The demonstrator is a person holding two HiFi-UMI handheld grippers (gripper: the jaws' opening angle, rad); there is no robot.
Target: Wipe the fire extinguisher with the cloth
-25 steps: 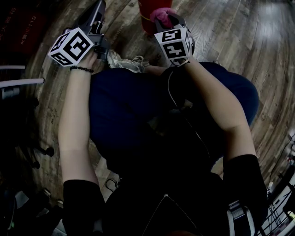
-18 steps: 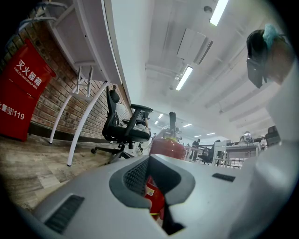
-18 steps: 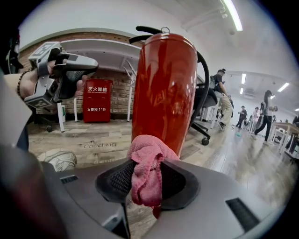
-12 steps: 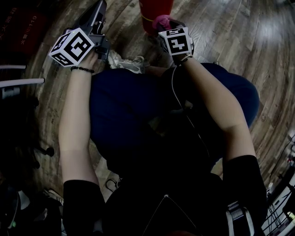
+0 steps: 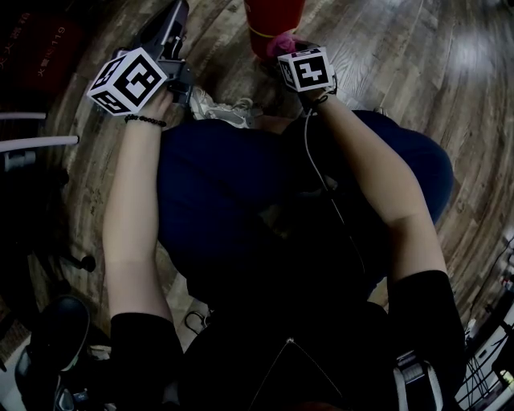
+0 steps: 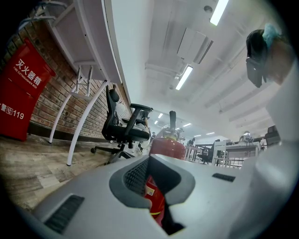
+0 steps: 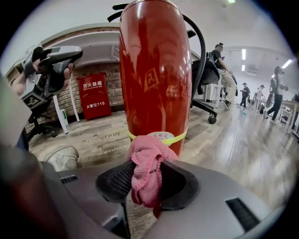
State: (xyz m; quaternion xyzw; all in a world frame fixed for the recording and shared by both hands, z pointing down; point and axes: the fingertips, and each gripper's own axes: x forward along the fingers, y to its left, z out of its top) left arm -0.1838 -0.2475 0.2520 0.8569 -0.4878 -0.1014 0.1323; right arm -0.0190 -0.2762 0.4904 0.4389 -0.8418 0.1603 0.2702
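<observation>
The red fire extinguisher (image 7: 154, 74) stands upright on the wooden floor, and only its lower body (image 5: 273, 20) shows at the top of the head view. My right gripper (image 7: 147, 182) is shut on a bunched pink cloth (image 7: 148, 158). The cloth presses against the extinguisher just under its yellow band, and it also shows in the head view (image 5: 283, 44) beyond the marker cube. My left gripper (image 5: 165, 36) hangs in the air to the left, apart from the extinguisher (image 6: 168, 147). Its jaws stand together with nothing between them.
A red fire box (image 7: 96, 95) leans on the brick wall, beside white desk legs (image 6: 84, 121) and a black office chair (image 6: 124, 126). A person's shoe (image 5: 225, 108) rests on the floor near the extinguisher's base. People stand far off at the right (image 7: 224, 70).
My right gripper has slid down the extinguisher's side with the cloth, its cube now smaller and lower. The left gripper has barely moved.
</observation>
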